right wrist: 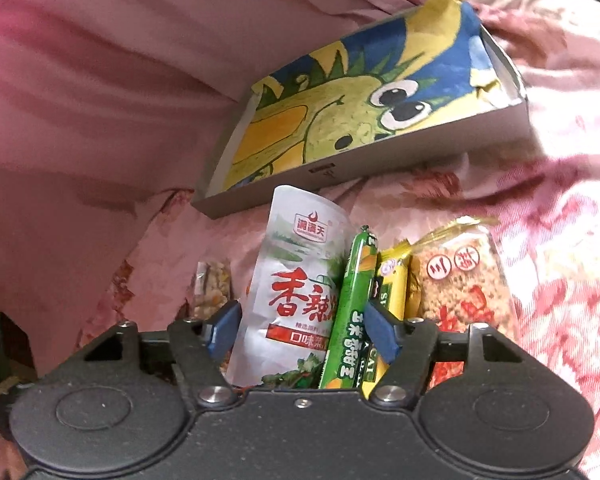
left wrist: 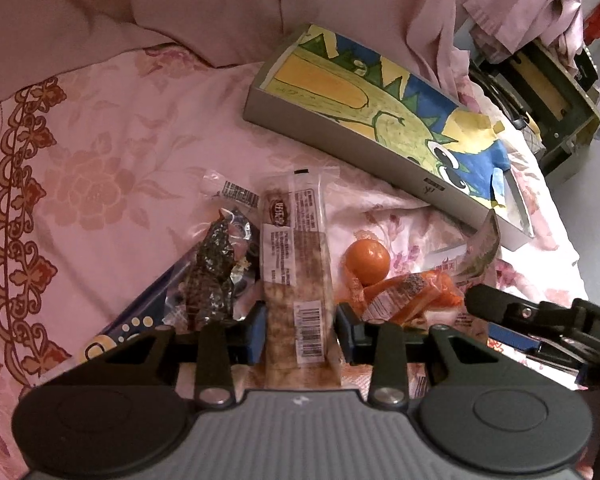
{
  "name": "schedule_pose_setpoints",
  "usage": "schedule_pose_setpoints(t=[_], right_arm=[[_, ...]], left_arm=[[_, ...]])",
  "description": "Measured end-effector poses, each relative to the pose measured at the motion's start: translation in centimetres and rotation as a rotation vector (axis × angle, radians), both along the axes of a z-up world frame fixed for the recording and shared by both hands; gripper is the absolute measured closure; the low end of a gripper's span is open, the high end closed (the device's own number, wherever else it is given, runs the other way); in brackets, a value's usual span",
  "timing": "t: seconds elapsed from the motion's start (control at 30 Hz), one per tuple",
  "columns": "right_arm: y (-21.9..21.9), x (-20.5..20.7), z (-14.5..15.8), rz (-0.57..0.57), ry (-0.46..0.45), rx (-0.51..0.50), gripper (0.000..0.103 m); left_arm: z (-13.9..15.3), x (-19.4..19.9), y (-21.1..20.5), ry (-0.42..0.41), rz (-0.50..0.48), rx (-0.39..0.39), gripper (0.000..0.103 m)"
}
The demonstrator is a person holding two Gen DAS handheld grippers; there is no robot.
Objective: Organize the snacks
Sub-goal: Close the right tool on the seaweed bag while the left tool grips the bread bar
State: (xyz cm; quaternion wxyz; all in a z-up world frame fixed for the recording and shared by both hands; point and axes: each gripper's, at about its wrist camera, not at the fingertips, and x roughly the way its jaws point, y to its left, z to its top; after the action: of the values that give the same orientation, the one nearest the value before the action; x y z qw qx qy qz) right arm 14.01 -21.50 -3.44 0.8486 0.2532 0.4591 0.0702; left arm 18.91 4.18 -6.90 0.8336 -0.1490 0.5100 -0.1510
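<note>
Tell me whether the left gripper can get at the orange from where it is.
Probably yes. The left gripper straddles the long clear-wrapped snack bar, jaws apart. The orange lies just right of it with its top uncovered, resting against an orange packet.

Black grippers (left wrist: 300,334) (right wrist: 298,332), blue finger pads (left wrist: 256,332) (silver pivot screws).

Pink floral bedsheet (left wrist: 112,152); grey box (left wrist: 340,136); green sausage stick (right wrist: 350,308).
</note>
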Motion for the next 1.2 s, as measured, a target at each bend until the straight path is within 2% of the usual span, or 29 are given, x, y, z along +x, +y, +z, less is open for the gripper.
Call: schedule_pose_setpoints(t=[0.17,0.3,0.47,0.6,0.73,0.93,1.1,1.2], right_arm=[[-0.7,-0.3,0.1,-0.029,0.013,0.047,0.038],[-0.5,-0.6,0.6,-0.031,0.030,0.028,0.043],[-0.9,-2.1,1.2,-0.028,0.038,0.042,0.059],[-0.9,-2.9,1.4,-0.028,0.039,0.052,0.064],[-0.6,-3.3,1.6,-0.025,0.038,0.041,0.074],[0.3,-3.1,1.5,-0.001,0.021,-0.002,0.074],[0.6,-2.7,1.4,0.012,0.013,-0.029,0.074],[0.9,-2.8,2.0,0.022,0.024,-0.082,0.077]], left_arm=[[-0.1,0.0,0.0,-0.003,-0.003,0.003,0.063],[0.0,0.0,-0.1,-0.004,-0.003,0.004,0.063],[0.1,-0.1,-0.3,-0.006,-0.011,0.008,0.063],[0.4,-0.5,-0.7,-0.015,-0.037,0.006,0.063],[0.8,-1.2,-1.5,-0.029,-0.069,0.012,0.063],[0.9,-1.9,-2.7,-0.046,-0.122,0.030,0.063],[0.8,-1.9,-2.7,-0.042,-0.116,0.025,0.063],[0.8,-2.0,-2.6,-0.040,-0.115,0.023,0.063]])
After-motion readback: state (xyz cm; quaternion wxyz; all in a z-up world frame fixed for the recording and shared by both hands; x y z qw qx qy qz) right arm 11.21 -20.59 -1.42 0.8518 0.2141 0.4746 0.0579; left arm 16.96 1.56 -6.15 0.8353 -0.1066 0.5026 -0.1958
